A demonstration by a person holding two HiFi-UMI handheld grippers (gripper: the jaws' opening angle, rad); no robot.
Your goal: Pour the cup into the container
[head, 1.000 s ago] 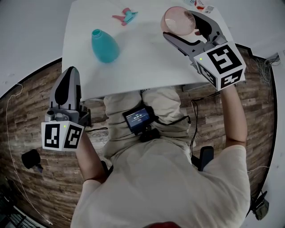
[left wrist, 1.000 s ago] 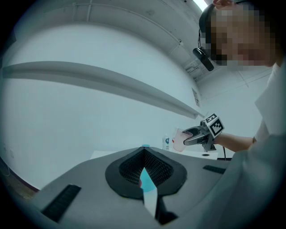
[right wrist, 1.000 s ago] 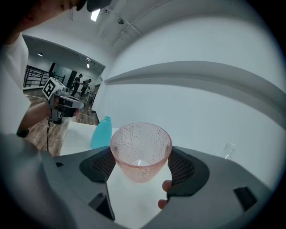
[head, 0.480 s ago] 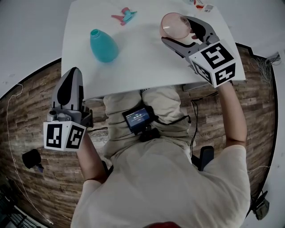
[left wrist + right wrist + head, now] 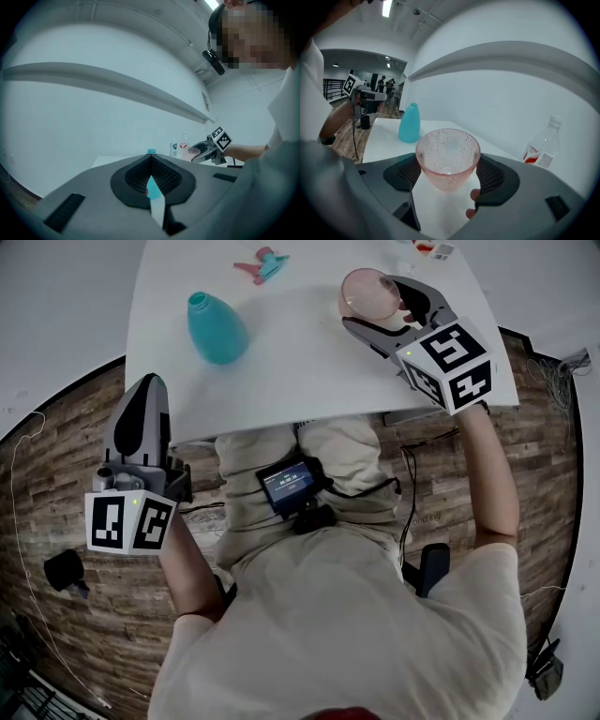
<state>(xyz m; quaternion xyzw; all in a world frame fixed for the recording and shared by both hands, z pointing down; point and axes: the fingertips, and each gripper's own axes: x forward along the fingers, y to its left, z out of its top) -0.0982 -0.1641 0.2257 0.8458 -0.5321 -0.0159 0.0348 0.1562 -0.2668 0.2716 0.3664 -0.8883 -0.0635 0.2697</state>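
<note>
Bottle [image 5: 433,249] cut by top edge, teal container [image 5: 151,151] hidden behind left fingers [image 5: 132,179] (cap showing)

Left tongs [image 5: 148,385] pressed together and empty, arm bent close to the body, right tongs [image 5: 380,304] clamped round the cup [image 5: 447,157], arm stretched forward

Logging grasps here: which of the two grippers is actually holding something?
The right gripper: its jaws are shut on the pink cup. The left gripper has its jaws together with nothing between them.
</note>
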